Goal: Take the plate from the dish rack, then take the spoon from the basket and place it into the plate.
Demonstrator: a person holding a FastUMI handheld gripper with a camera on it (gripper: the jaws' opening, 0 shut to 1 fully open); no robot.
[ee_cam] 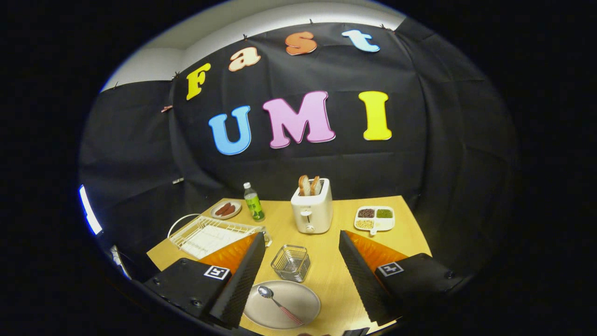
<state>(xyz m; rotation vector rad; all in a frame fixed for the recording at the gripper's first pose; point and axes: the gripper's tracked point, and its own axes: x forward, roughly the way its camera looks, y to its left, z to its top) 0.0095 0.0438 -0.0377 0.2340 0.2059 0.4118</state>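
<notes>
Tongs (298, 270) hang wide open and empty above the plate (298, 310), the spoon (279, 303) already lies in it, so nothing looks left to do

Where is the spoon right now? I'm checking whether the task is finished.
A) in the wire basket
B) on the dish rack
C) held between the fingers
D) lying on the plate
D: the spoon lies on the plate between the open fingers, just before the basket.

Grey plate (298, 298), pink-handled spoon (278, 304), white toaster (312, 208).
</notes>
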